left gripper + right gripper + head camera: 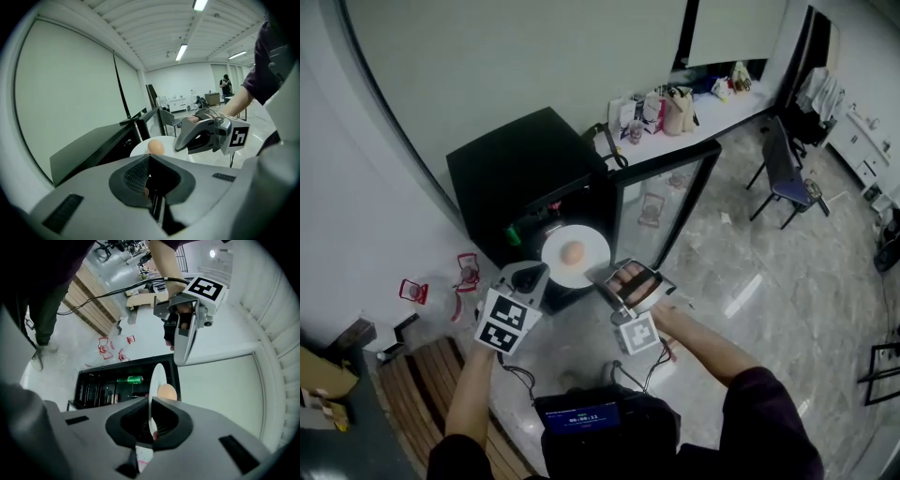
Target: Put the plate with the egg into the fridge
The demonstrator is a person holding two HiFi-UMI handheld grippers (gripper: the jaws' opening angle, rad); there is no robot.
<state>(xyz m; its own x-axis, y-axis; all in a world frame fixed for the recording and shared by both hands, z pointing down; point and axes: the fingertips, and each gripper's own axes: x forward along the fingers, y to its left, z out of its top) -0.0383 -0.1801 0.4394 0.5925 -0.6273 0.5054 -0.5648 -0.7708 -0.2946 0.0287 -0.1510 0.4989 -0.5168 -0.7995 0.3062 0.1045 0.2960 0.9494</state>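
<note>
Plate (592,248) with one egg (573,252) at its centre hangs level before the open fridge (520,169), because we pinch its rim from both sides: left gripper (536,275) and right gripper (612,279) are each clamped on that rim, which we judge keeps the egg from rolling. The fridge door (673,202) stands wide; inside we make out a green can (130,379), the plate itself not yet in.

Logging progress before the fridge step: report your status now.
Left tool, right tool: both shut on plate rim. Egg on plate, plate held before fridge. Door open, nothing seen blocking.
</note>
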